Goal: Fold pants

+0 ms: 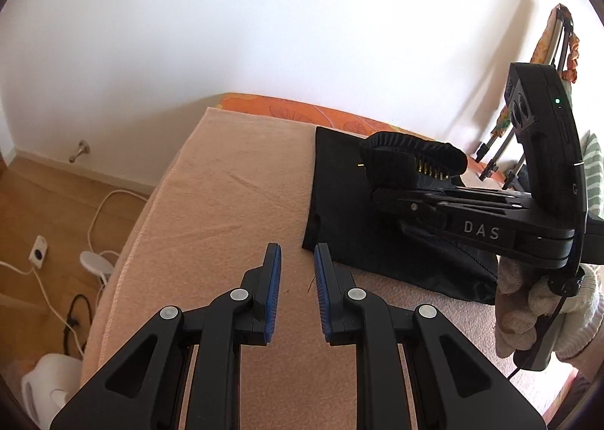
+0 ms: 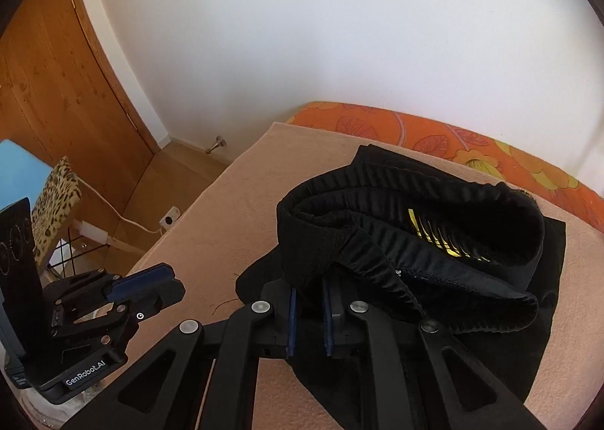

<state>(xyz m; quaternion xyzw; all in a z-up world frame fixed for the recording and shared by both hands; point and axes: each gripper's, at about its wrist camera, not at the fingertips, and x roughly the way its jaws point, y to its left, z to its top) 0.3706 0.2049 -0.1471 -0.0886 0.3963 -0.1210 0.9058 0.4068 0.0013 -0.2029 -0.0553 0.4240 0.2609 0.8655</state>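
Right hand-held gripper (image 2: 308,311) clamped on waistband of black pants (image 2: 434,241), lifting it off the blanket (image 2: 241,203); rest of pants lie flat on bed. Left hand-held gripper (image 1: 298,271) parted narrowly, empty, over blanket just beside pants.

- Two tools: the left tool (image 1: 297,271) and the right tool (image 2: 308,311).
- One pair of black pants (image 2: 415,226).
- One bed with one peach blanket (image 1: 234,184) and one orange floral sheet (image 2: 434,135).
- One gloved hand (image 1: 528,313).
- One door (image 2: 56,90) and one doorstop (image 1: 80,150).
- One wall socket (image 1: 37,254).
- One leopard-print item (image 2: 56,203).
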